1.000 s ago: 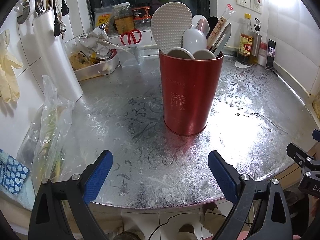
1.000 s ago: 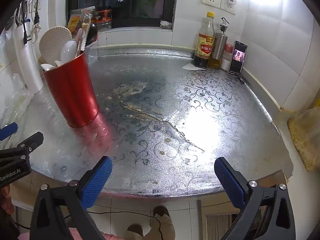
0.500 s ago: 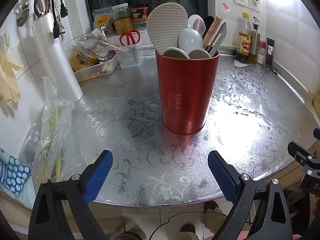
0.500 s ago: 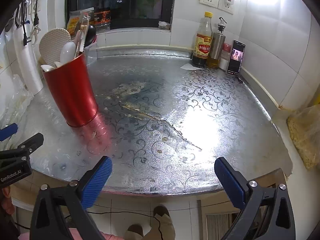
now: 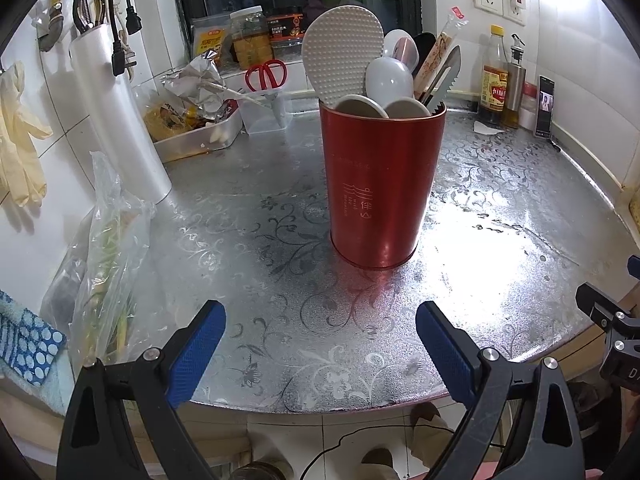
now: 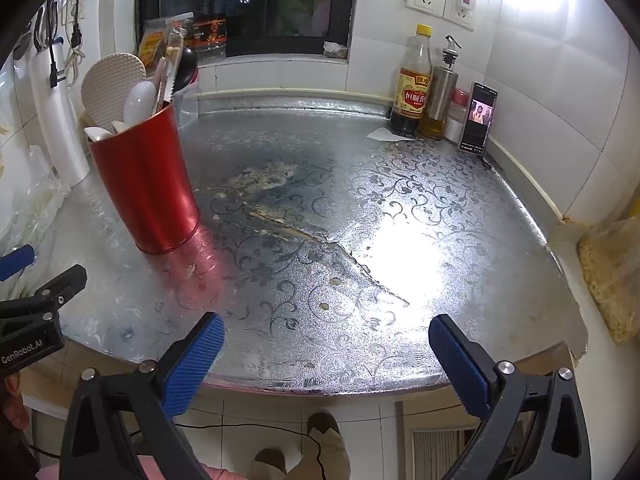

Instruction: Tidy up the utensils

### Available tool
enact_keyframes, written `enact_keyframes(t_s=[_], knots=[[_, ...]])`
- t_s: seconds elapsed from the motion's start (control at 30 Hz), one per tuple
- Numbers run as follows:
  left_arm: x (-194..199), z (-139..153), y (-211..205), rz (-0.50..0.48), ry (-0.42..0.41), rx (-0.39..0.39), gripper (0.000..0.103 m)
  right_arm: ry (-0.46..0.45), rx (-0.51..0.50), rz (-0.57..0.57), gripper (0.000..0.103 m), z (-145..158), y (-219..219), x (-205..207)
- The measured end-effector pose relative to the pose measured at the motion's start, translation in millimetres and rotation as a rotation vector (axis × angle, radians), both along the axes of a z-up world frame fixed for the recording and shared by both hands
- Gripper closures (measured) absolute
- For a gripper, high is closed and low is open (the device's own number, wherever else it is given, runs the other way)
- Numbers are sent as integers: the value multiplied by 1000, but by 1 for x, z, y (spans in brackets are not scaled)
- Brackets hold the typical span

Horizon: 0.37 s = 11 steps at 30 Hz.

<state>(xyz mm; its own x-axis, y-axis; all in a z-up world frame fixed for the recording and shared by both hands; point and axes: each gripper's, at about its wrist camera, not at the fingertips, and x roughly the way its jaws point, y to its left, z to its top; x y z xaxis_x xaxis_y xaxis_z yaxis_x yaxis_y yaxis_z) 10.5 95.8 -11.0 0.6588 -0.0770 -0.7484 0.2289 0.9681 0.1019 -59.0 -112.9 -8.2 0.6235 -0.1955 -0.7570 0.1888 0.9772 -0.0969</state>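
On the silver floral-patterned countertop [image 5: 224,216], the tall red metal utensil holder [image 5: 380,184] stands upright, full of utensils. Left gripper [image 5: 320,340] and right gripper [image 6: 326,350] hover wide, empty; any approach should avoid tipping it.

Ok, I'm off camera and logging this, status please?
Left gripper open, empty. Right gripper open, empty. Red cylindrical utensil holder upright on the silver floral countertop, utensils inside. Nothing between jaws and holder.
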Motion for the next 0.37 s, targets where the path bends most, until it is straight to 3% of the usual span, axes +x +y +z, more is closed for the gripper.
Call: enact_keyframes(t_s=[0.37], knots=[[4, -1, 0, -2, -2, 5, 7, 0, 1, -6, 0, 0, -1, 2]])
